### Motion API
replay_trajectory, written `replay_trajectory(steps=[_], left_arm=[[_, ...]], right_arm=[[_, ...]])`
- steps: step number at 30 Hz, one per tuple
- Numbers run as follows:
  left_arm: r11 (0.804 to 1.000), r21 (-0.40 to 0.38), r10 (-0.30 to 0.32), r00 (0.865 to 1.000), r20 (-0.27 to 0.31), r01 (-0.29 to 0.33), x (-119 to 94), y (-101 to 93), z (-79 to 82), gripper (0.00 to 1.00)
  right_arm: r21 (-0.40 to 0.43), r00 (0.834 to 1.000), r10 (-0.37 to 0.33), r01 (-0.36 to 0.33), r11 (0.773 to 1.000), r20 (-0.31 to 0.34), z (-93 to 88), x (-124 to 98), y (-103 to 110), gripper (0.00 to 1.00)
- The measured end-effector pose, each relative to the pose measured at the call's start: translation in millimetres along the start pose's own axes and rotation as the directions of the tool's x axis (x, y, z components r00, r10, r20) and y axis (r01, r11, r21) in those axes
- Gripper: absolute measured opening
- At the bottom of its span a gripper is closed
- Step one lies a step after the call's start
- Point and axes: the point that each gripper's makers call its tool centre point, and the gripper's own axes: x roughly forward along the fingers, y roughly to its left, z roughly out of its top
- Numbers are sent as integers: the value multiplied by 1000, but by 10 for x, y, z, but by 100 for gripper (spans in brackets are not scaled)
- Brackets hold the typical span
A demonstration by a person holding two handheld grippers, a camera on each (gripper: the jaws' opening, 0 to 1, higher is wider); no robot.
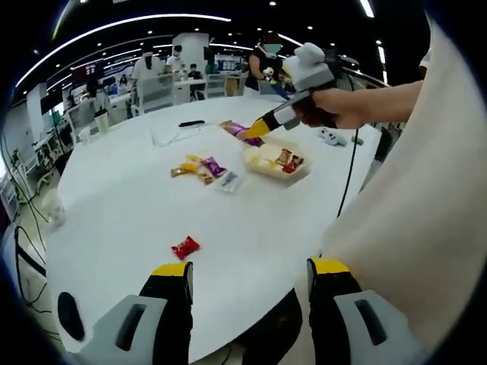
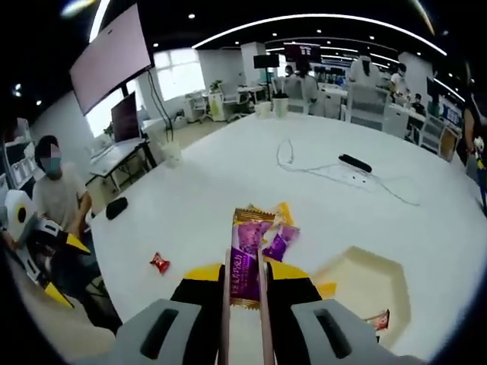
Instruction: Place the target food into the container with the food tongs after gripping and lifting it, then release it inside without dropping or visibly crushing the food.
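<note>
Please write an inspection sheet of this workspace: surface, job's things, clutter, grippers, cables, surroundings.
Surface: round white table.
Job's things: purple snack packet held in the food tongs; pale container with some wrapped snacks inside; loose snack pile; red candy apart, near the table edge.
Clutter: black remote-like object; cup.
Grippers: right gripper shut on the tongs; left gripper open, holding nothing.
Cables: thin white cable on the table.
Surroundings: open office, desks, seated people.
</note>
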Motion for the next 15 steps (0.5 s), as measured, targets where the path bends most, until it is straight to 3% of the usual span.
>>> replay_trajectory(steps=[15], left_arm=[[998, 36, -42, 999, -2, 42, 123, -45, 88, 60]], right_arm=[[41, 997, -69, 68, 997, 18, -53, -138, -268, 20]])
